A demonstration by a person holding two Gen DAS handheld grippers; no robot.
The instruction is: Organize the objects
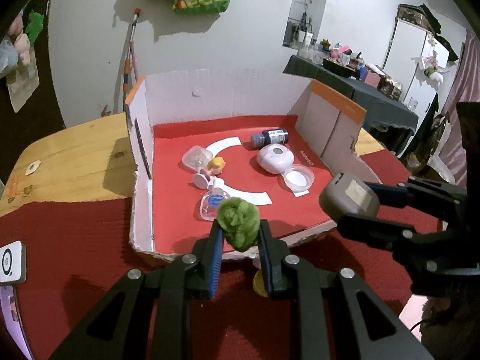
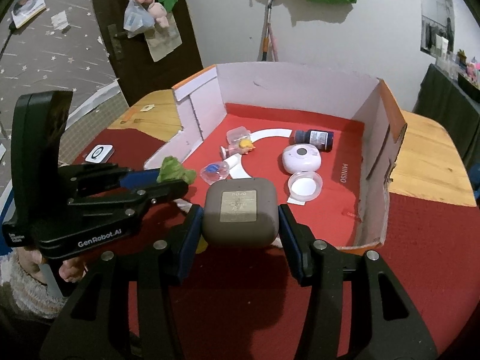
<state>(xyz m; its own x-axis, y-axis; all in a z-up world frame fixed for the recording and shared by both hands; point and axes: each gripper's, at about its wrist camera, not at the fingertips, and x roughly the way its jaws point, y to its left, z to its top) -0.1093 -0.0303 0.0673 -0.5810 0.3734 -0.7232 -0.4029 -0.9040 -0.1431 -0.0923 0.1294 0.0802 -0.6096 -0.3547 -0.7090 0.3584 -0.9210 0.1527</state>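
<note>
While my left gripper (image 1: 240, 241) is pinching the green fuzzy toy (image 1: 238, 223) between its blue pads, I am holding it over the near edge of the cardboard box (image 1: 216, 90), above the red cloth (image 1: 75, 240). My right gripper (image 2: 240, 225) is clamping the grey-brown case (image 2: 240, 211) on both sides, label facing the camera, also at the box's open near side. Both claws are sitting close together, the left one just to the left of the right.

Inside the box, on its red floor, a dark bottle (image 1: 270, 138) is lying on its side beside a white round device (image 1: 274, 159), with a clear round lid (image 1: 298, 177) touching that device's near side. Farther left, a small blonde figure (image 1: 216, 165) is lying next to a clear plastic capsule (image 1: 196, 157). A white square pad (image 1: 10, 262) is resting on the cloth outside the box.
</note>
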